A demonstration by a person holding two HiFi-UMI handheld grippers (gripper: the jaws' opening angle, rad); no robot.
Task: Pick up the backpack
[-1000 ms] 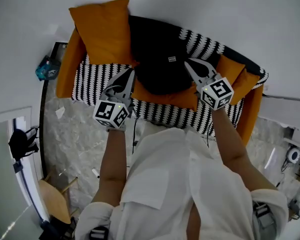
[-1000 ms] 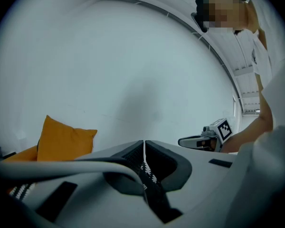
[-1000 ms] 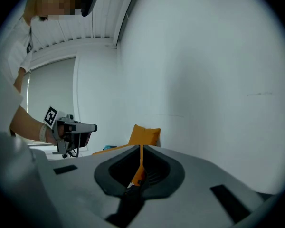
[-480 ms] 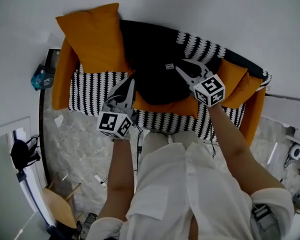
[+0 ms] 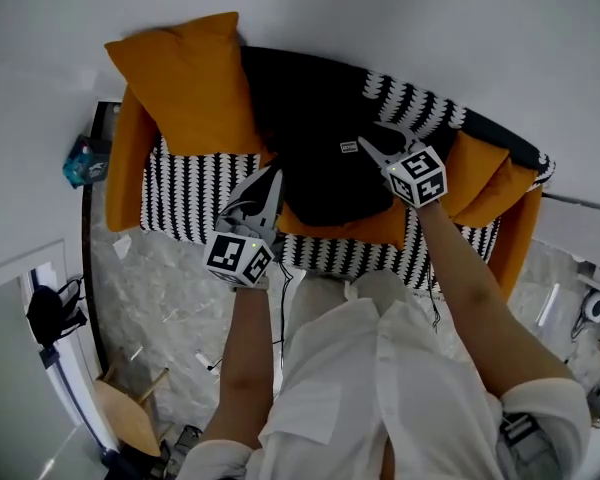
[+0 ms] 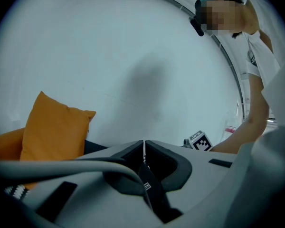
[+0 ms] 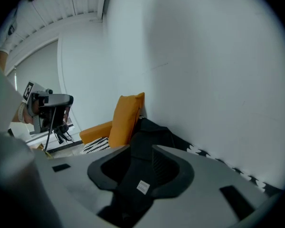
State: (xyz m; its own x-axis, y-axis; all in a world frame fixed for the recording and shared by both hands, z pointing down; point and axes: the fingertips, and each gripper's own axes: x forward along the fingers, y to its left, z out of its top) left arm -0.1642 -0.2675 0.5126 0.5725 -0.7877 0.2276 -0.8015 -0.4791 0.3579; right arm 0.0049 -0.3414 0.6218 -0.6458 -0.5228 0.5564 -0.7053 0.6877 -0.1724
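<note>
A black backpack [image 5: 315, 133] with a small white label [image 5: 348, 147] lies on the sofa against the wall. My right gripper [image 5: 378, 136] hovers over the backpack's right part. Its jaws have just been opening and stand apart, with nothing pressed between them. In the right gripper view the backpack [image 7: 149, 134] shows between and beyond that gripper's [image 7: 141, 151] fingertips. My left gripper [image 5: 274, 175] is shut and empty, at the backpack's left front edge. In the left gripper view the shut gripper's [image 6: 144, 142] tips meet over the backpack [image 6: 149, 186].
An orange sofa [image 5: 128, 158] carries a black-and-white striped throw [image 5: 190, 183] and a big orange cushion [image 5: 185, 78] left of the backpack. More orange cushions [image 5: 485, 183] lie at the right. A wooden chair [image 5: 115, 408] stands on the marbled floor at lower left.
Both grippers have come down toward the sofa. The right gripper's jaws went from shut to open and moved over the backpack. The left gripper stayed shut.
</note>
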